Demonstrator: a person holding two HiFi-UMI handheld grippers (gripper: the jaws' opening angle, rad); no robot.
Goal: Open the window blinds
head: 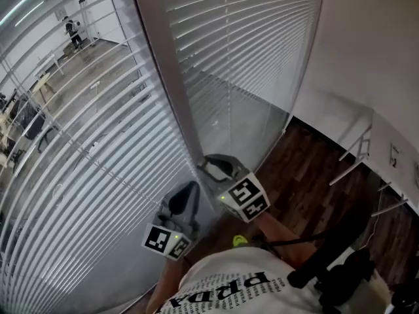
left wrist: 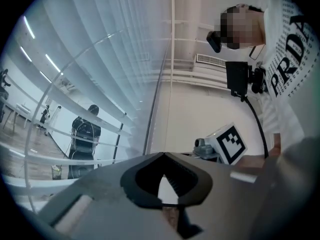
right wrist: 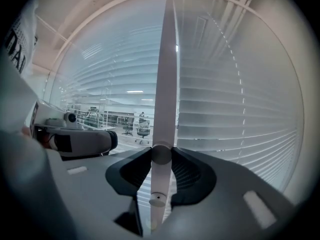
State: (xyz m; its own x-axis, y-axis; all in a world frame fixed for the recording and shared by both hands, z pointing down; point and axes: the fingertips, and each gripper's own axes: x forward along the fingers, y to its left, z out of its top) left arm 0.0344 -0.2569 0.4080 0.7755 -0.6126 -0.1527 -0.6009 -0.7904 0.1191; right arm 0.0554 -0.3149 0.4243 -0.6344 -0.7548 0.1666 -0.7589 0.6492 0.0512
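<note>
The right tool (right wrist: 161, 155) clamps the tilt wand (right wrist: 167, 79), whose long axis runs upright through frame centre before the blinds (right wrist: 240, 114). The left tool (left wrist: 162, 156), closed and empty, sits aside.

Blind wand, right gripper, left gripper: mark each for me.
blind wand (right wrist: 168, 84), right gripper view, bare shaft above the gripper.
right gripper (right wrist: 161, 155), right gripper view, midway between its fingertips.
left gripper (left wrist: 162, 155), left gripper view, where its fingertips meet.

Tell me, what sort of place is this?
Probably an office: long slatted window blinds cover the glazing, office chairs stand in a bright space beyond them, and a dark wood-plank floor runs underfoot.
</note>
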